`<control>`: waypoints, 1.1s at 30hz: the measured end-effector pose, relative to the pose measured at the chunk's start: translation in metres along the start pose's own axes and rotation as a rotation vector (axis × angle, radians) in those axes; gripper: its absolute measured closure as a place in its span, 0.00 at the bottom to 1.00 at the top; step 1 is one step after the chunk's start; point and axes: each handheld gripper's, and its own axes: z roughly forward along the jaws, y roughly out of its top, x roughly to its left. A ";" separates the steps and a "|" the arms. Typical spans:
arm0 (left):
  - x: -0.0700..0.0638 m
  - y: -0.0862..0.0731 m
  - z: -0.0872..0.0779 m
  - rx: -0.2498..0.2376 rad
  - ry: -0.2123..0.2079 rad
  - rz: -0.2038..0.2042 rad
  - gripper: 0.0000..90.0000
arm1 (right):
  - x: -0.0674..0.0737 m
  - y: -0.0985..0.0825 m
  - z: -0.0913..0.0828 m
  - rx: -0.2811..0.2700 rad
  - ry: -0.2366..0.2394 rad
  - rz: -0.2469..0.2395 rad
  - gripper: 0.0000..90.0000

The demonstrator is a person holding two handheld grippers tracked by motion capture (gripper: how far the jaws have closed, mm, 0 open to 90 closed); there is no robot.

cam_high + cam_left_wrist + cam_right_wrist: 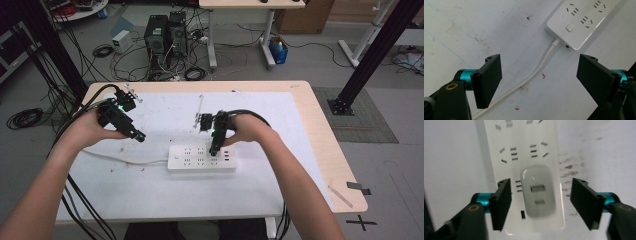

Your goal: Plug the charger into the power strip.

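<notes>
So, everything here sits around the white power strip [201, 158], which lies flat on the white mat [280, 185] that covers the wooden table [327, 160]. Its long side runs across the table in front of the person.

The right gripper [215, 148] is right over the strip, tipped down at the end with the USB ports. In the right gripper view a white USB charger [538, 190] is plugged into the strip, with a tiny green light showing on its top face and two USB slots below that. The jaws are spread apart, one on each side of the charger, and neither is touching it. The left jaw hangs over the strip's own sockets, and the right jaw is just past the strip's edge, over the stained mat.

The left gripper [138, 136] is off the strip's cord end, near it but not over it. Its jaws are wide apart too, with nothing between them except the white cord [534, 75] lying on the mat under them. In the left gripper view you can see the cord run up into the strip's end, beside the square power button [569, 27].

From the high view the cord trails away from the strip toward the person's left forearm [47, 175].
</notes>
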 end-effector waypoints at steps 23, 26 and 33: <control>-0.012 0.022 0.006 0.038 0.060 0.047 0.18 | -0.015 -0.145 -0.093 -0.069 -0.239 0.822 0.21; -0.015 0.025 0.006 0.048 0.062 0.063 0.18 | -0.015 -0.147 -0.092 -0.062 -0.236 0.830 0.21; -0.019 0.029 0.005 0.047 0.059 0.072 0.18 | -0.016 -0.149 -0.093 -0.072 -0.227 0.833 0.21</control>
